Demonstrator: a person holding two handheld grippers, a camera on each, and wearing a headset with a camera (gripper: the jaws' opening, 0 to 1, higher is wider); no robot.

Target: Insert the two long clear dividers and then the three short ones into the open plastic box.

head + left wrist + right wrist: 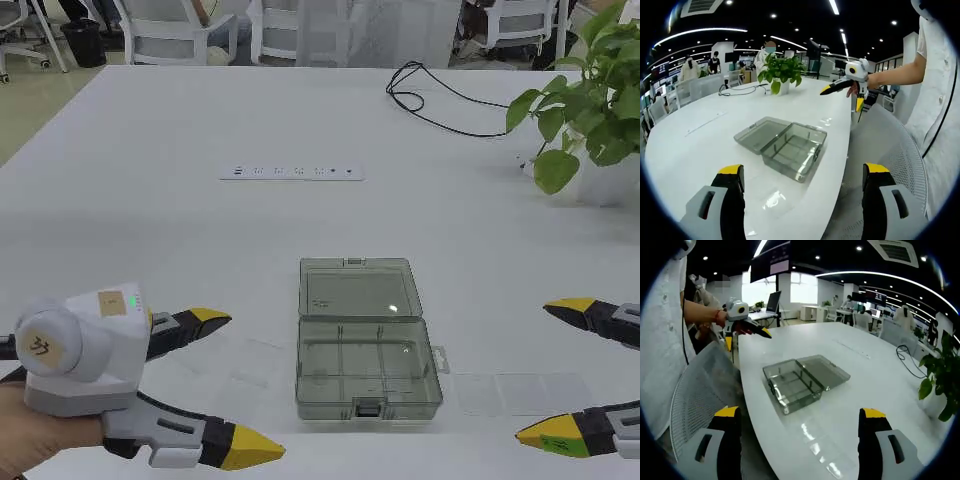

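The open plastic box (325, 405) sits on the white bench (150, 230), with its lid (358, 290) folded flat on the far side. Faint lines cross the box's inside, and we cannot tell whether they are seated dividers or moulded ribs. Clear dividers (520, 393) lie flat just right of the box. Fainter clear pieces (245, 365) lie just left of it, and both sets are too faint for us to count.

Our left gripper (235, 382) hovers left of the box, jaws spread wide with nothing between them. Our right gripper (555, 370) hangs right of the box, beyond the clear dividers, its jaws equally wide and empty. Neither touches the box.

Well beyond the box a power strip (290, 172) lies on the bench. Far off to the box's right rear are a potted plant (585, 110) and a black cable (440, 100).
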